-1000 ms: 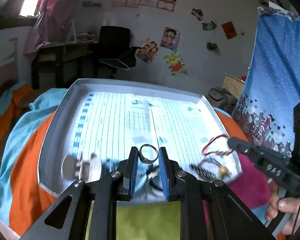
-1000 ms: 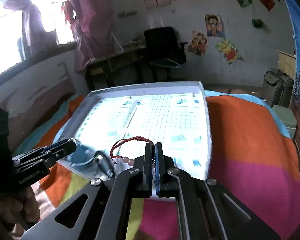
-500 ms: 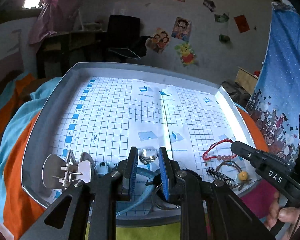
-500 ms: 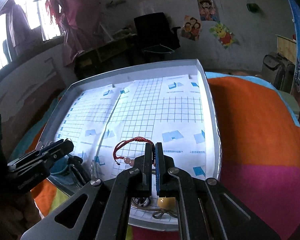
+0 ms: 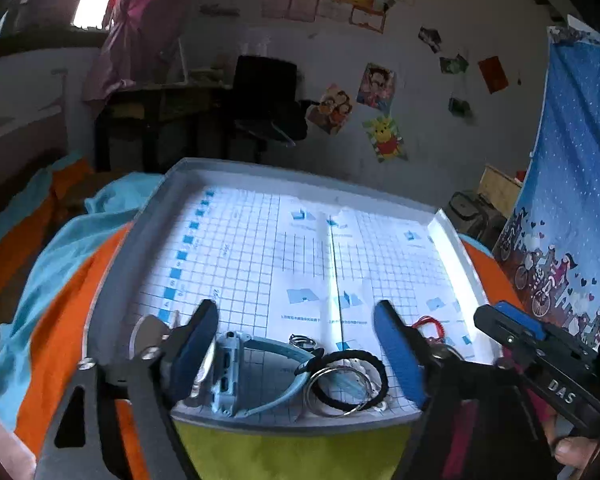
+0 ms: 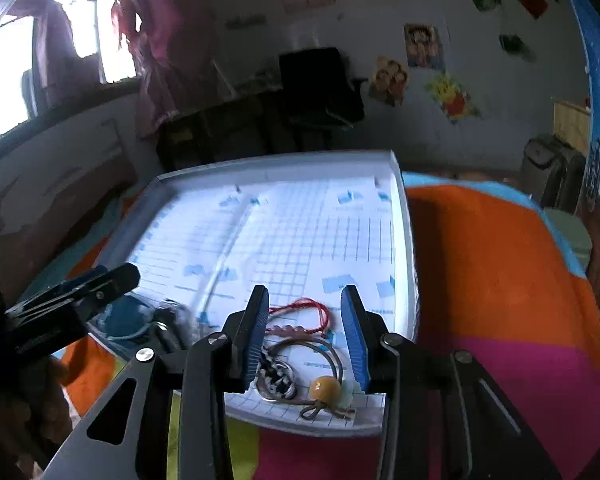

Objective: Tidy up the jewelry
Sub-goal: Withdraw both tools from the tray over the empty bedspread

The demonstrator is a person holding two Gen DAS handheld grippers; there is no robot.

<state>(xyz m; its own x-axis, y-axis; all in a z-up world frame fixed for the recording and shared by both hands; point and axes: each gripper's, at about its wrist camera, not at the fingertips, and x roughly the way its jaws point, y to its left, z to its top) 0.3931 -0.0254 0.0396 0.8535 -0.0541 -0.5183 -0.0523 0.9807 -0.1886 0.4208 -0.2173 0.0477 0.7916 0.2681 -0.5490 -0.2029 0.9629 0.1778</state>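
Both grippers have just opened up: left gripper (image 5: 296, 354) wide over the small ring (image 5: 301, 340), right gripper (image 6: 309, 334) over the red bracelet (image 6: 306, 314), near the tray (image 5: 112, 280) front edge, holding nothing

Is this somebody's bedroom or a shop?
Most likely a bedroom at home: cartoon posters on the wall, a pink curtain by the window, and a bright blanket under the tray of jewelry.
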